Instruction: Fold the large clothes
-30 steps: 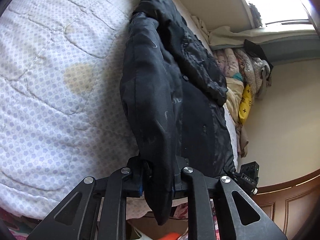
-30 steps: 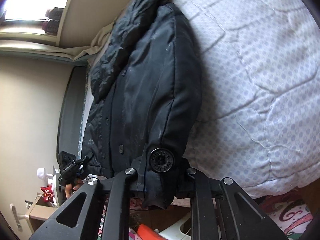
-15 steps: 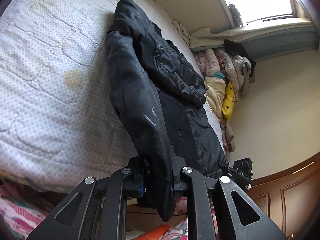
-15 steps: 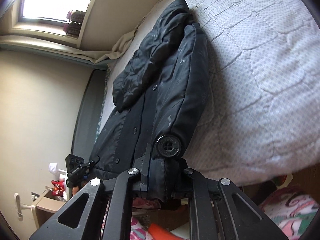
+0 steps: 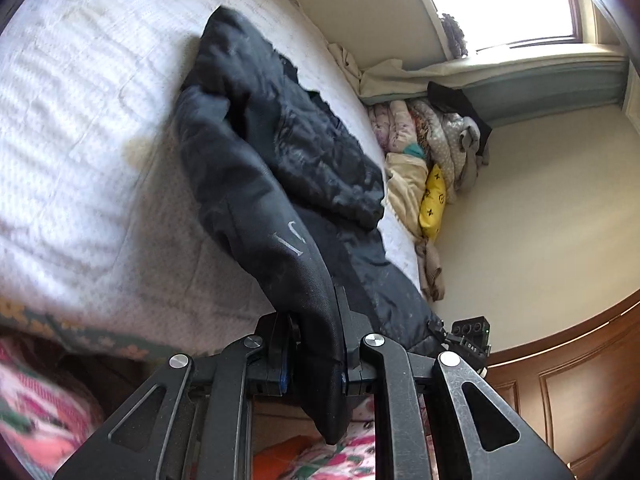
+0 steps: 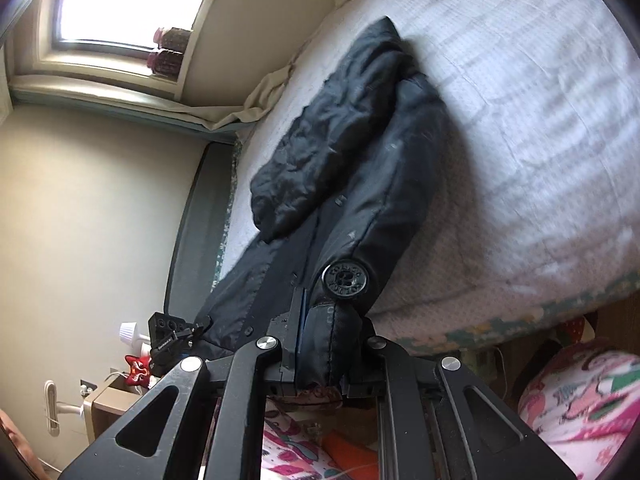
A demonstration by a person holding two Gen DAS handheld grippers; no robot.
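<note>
A large black coat (image 5: 280, 168) lies lengthwise on a bed with a white quilted cover (image 5: 80, 128), its hood end farthest from me. My left gripper (image 5: 316, 348) is shut on one bottom corner of the coat, and the cloth hangs down between the jaws. My right gripper (image 6: 324, 356) is shut on the other bottom corner of the coat (image 6: 360, 184), just below a big black button (image 6: 345, 280). Both corners are lifted off the near edge of the bed. The other gripper shows at the coat's far hem in each wrist view.
A pile of folded bedding and a yellow pillow (image 5: 434, 200) sits against the wall beyond the bed. A window (image 6: 120, 12) is at the head of the bed. A wooden panel (image 5: 560, 392) stands at the right, a small bedside cabinet (image 6: 108, 400) at the left. Pink patterned fabric (image 6: 580, 408) lies below.
Both grippers have risen with the coat's bottom corners, pulling the hem up off the bed edge. More of the room and window shows in both views.
</note>
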